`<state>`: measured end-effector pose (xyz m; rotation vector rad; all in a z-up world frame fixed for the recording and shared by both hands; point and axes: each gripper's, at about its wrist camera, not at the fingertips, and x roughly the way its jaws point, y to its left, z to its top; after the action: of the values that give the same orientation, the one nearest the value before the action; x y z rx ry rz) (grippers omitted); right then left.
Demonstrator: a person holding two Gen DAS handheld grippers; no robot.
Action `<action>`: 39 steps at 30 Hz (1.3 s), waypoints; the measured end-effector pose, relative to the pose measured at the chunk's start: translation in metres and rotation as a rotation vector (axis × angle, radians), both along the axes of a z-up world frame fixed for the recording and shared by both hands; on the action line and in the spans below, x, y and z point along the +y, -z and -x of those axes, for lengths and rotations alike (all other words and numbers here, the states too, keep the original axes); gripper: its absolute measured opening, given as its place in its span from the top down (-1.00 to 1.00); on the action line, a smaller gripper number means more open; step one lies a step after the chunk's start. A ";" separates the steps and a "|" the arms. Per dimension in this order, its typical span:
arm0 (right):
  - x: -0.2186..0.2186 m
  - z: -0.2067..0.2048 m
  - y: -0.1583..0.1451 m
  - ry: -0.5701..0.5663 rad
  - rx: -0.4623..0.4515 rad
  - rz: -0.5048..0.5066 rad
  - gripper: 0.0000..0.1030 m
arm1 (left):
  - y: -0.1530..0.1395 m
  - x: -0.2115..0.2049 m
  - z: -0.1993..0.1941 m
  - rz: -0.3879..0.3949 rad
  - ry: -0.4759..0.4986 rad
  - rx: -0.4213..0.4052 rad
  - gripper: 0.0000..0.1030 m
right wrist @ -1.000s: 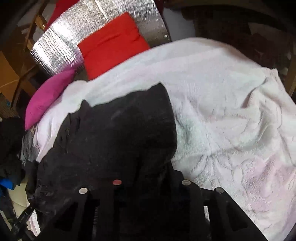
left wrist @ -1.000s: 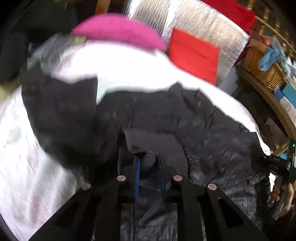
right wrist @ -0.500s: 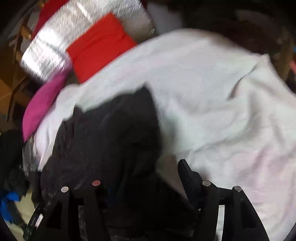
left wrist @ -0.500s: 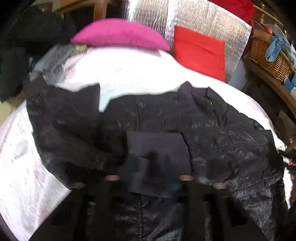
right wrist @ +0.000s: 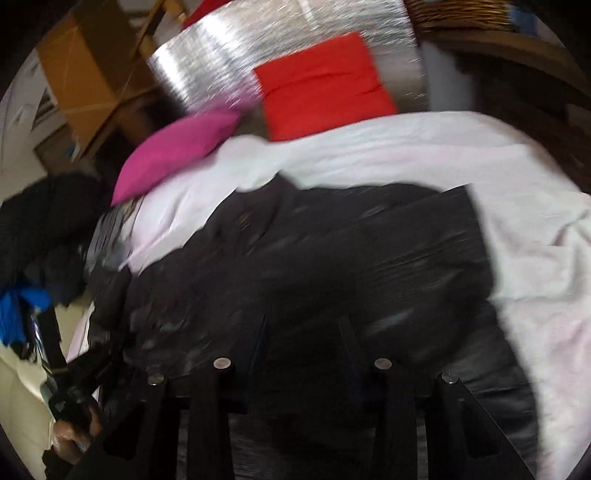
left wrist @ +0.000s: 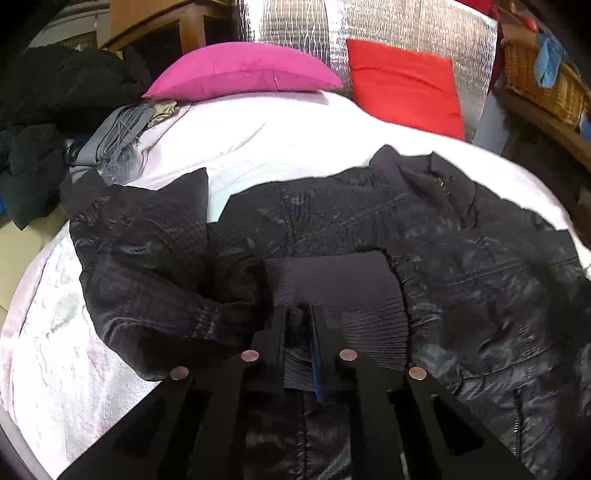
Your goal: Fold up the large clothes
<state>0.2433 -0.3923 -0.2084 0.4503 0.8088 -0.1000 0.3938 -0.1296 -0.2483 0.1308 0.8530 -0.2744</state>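
Observation:
A large black jacket (left wrist: pixel 461 266) lies spread on a white bed cover (left wrist: pixel 277 136), collar toward the pillows. One sleeve is folded across its body, and my left gripper (left wrist: pixel 300 332) is shut on that sleeve's ribbed cuff (left wrist: pixel 343 291). The other sleeve (left wrist: pixel 147 258) lies bunched at the left. The right wrist view is blurred. There my right gripper (right wrist: pixel 303 332) hovers over the jacket (right wrist: pixel 332 258) with its jaws apart and closing. Dark cloth lies under them, and I see none pinched. A hand (right wrist: pixel 74 435) holding the left gripper shows at the lower left.
A pink pillow (left wrist: pixel 240 70) and a red pillow (left wrist: pixel 406 88) lean on a silver foil panel (left wrist: pixel 369 22) at the bed's head. Dark clothes (left wrist: pixel 44 110) and a grey garment (left wrist: pixel 118 144) are piled at the left. A wicker basket (left wrist: pixel 535 74) stands at the right.
My right gripper let go of the black sleeve it held, opened wide, swung sideways over the jacket and has narrowed again. My left gripper kept hold of the cuff and tilted a little.

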 end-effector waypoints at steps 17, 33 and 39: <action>0.013 -0.006 0.015 -0.026 0.062 -0.072 -0.13 | -0.017 0.213 -0.075 0.419 -0.469 0.067 -0.79; 0.018 -0.012 0.021 -0.031 0.066 -0.048 -0.13 | 0.021 0.228 -0.120 0.685 -0.486 0.171 0.86; 0.015 -0.008 0.014 -0.012 0.041 -0.048 -0.13 | -0.041 0.156 -0.085 0.611 -0.258 0.042 0.87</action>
<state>0.2513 -0.3775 -0.2220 0.4905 0.8559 -0.0793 0.4790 0.0262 -0.2071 -0.5525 0.7853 -0.2845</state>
